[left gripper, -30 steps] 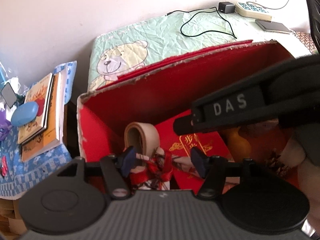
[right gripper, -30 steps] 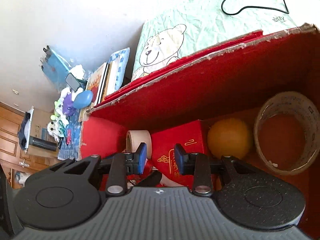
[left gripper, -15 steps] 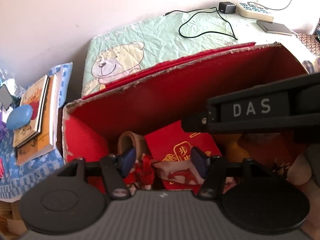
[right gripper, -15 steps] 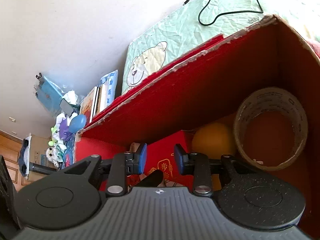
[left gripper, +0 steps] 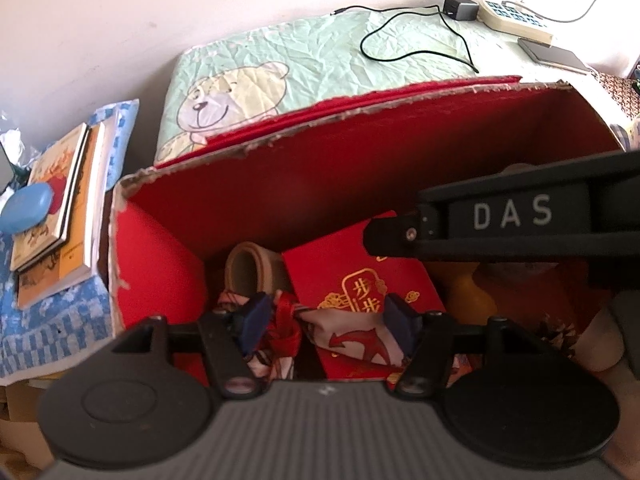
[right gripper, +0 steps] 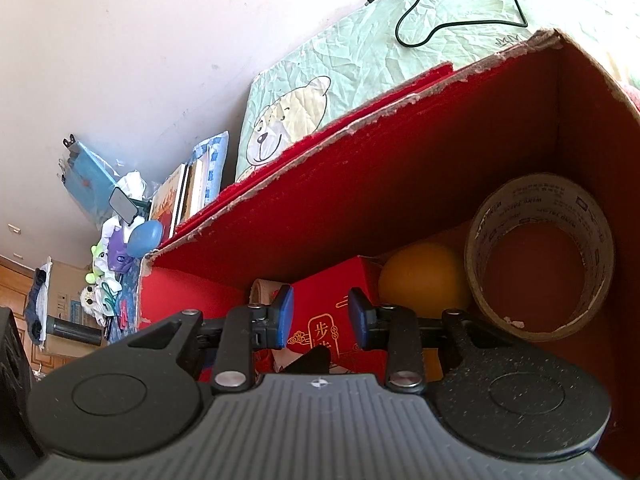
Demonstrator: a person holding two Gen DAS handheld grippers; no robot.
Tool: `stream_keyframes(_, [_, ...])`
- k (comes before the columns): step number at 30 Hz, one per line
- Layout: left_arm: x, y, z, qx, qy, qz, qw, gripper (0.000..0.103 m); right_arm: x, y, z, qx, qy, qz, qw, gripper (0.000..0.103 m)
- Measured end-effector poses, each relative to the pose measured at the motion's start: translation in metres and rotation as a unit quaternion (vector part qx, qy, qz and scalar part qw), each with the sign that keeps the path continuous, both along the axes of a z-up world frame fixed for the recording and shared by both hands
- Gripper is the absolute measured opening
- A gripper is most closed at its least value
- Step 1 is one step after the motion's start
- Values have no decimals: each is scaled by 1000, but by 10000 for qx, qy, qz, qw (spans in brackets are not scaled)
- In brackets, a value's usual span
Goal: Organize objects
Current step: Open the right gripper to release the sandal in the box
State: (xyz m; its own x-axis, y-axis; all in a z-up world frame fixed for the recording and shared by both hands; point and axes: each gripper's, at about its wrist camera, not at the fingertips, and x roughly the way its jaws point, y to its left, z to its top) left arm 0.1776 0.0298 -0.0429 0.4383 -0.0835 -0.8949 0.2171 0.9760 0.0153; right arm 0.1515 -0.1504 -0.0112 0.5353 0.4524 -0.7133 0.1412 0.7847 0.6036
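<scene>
A red cardboard box (left gripper: 360,160) stands open, and both grippers reach into it. Inside are a small tape roll (left gripper: 252,268), a red packet with gold print (left gripper: 360,264), an orange ball (right gripper: 424,276) and a large tape roll (right gripper: 540,256). A red-and-white patterned cloth (left gripper: 352,336) lies across the packet's near end. My left gripper (left gripper: 326,318) hangs open just above the cloth, its pads clear of it. My right gripper (right gripper: 321,316) is open with nothing between its pads, above the packet (right gripper: 332,292). Its black body (left gripper: 520,216) crosses the box from the right.
Behind the box lies a green bear-print mat (left gripper: 280,68) with a black cable (left gripper: 412,40), a charger (left gripper: 460,8), a power strip (left gripper: 516,20) and a flat grey device (left gripper: 556,56). To the left, books (left gripper: 60,200) and a blue case (left gripper: 28,208) rest on blue cloth.
The patterned cloth was bunched upright between my left fingers; it now lies spread lower over the red packet. The right gripper's view has tilted, showing more of the box's right wall.
</scene>
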Motion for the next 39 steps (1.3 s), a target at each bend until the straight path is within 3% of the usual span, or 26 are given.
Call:
stream_keyframes(19, [2,1,-2,138,-24,152,9998,68,2,2,-1,-67,26,137,9999,34])
stream_keyframes(29, [2,3,-1,74,-31,223,9997,67,0,6,3,-241,-180,77,9995,33])
stream_keyframes(39, [2,6,-1,-38,-43,260,9996,67,5,8,1,-296,-72,56,9995,29])
